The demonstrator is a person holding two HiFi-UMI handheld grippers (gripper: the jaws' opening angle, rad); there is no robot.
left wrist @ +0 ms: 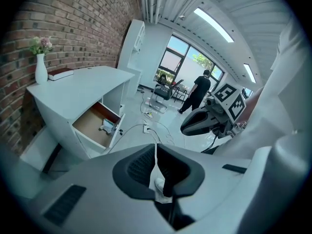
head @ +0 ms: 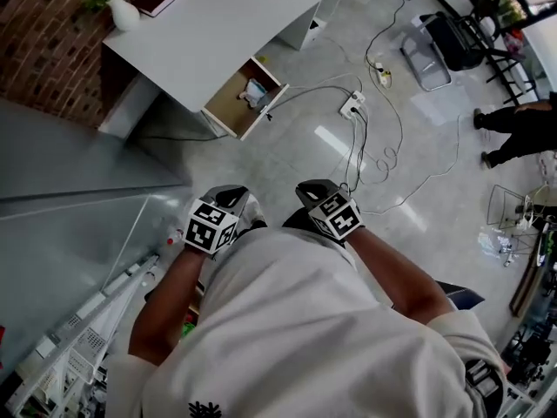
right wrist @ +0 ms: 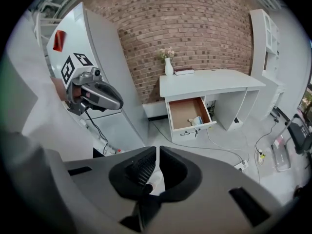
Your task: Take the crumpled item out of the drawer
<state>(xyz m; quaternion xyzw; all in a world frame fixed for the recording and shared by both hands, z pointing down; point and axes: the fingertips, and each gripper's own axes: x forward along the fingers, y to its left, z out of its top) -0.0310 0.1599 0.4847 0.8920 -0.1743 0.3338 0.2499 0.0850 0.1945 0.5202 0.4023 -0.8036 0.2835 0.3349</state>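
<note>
Crumpled item (head: 255,91) | lies in open drawer (head: 227,105) under counter (head: 235,20), well ahead of both claws | left claw (left wrist: 155,156) clenched, empty | right claw (right wrist: 157,155) clenched, empty | left claw judged slightly nearer

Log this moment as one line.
stage: away from desk | drawer: open | crumpled item: in drawer, untouched | left gripper: shut, empty | right gripper: shut, empty

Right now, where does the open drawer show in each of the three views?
Head view: drawer at upper centre-left, pulled out from under the desk.
Left gripper view: drawer left of centre, below the desktop.
Right gripper view: drawer just right of centre.
Shared landmark: the white vase on the desk.
</note>
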